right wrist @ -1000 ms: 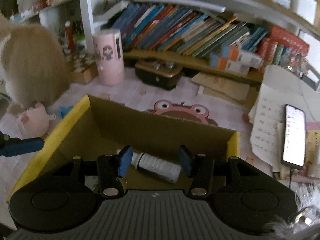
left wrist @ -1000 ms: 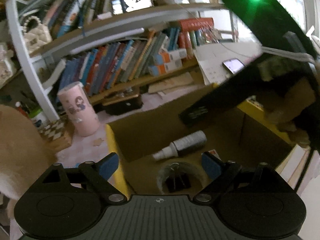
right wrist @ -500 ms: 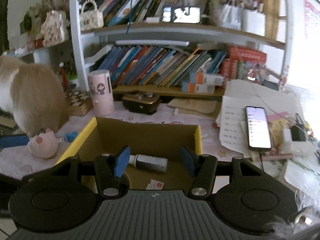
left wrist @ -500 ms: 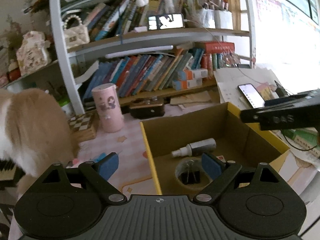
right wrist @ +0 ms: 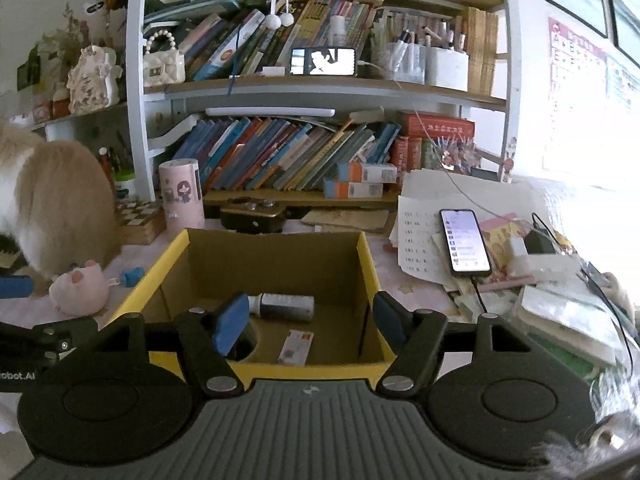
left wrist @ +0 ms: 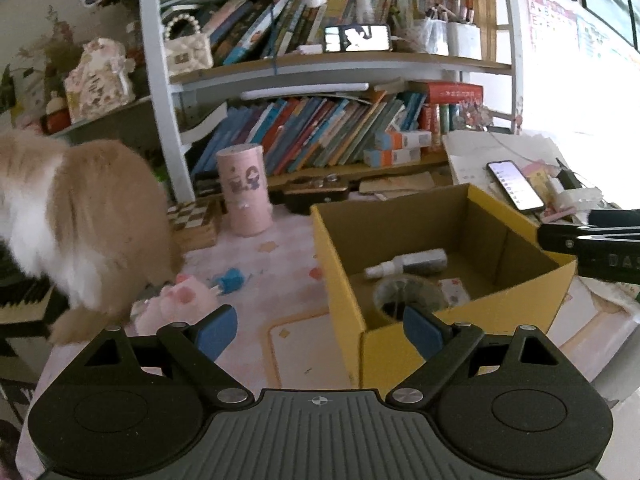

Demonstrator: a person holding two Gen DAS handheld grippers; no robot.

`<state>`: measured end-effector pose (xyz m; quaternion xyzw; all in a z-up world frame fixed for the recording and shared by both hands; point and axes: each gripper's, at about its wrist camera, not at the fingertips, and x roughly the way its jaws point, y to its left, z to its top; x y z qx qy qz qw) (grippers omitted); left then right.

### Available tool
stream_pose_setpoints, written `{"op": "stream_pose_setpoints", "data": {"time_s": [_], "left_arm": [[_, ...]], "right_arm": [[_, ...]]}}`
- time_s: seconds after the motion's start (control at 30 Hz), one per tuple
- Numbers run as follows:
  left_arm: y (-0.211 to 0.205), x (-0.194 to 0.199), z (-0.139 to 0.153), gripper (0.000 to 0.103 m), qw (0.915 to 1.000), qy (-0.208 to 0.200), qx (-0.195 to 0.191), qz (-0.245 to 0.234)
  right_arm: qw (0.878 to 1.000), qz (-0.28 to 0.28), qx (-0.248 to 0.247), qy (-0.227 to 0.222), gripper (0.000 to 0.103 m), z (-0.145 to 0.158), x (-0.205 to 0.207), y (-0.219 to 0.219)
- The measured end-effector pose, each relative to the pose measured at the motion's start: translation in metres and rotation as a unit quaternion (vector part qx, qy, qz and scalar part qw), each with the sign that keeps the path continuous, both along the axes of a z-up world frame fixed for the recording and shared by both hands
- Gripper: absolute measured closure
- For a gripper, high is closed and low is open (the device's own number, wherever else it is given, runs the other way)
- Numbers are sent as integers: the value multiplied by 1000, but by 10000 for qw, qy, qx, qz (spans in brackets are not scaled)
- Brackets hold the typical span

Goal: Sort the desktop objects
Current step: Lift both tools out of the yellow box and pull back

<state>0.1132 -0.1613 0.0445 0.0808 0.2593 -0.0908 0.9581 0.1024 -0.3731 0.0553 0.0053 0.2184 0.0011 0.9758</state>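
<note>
My box (right wrist: 372, 264) on the desk (left wrist: 304, 344) already has a spray bottle (right wrist: 286, 306), a roll of tape (left wrist: 408, 300) and a small card (right wrist: 295, 347) inside. A pink pig toy (right wrist: 80, 288) and a little blue thing (right wrist: 130, 276) lie outside, so I think those are left. My left tongs (left wrist: 320, 330) are wide open and empty. My right tongs (right wrist: 308, 320) are opening, with nothing between them.

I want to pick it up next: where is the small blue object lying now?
The small blue object lies on the pink desk mat, left of the yellow box, beside the pink pig toy.
</note>
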Motion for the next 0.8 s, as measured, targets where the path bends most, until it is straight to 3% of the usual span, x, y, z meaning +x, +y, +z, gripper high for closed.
{"op": "stream_pose_setpoints", "data": {"time_s": [0.3, 0.8], "left_arm": [[28, -20, -17, 11, 9998, 138, -34, 106], [71, -54, -26, 11, 9994, 282, 133, -163]], "right_arm": [[9993, -256, 38, 262, 35, -18, -32, 28], [9967, -466, 97, 650, 35, -39, -79, 87]]}}
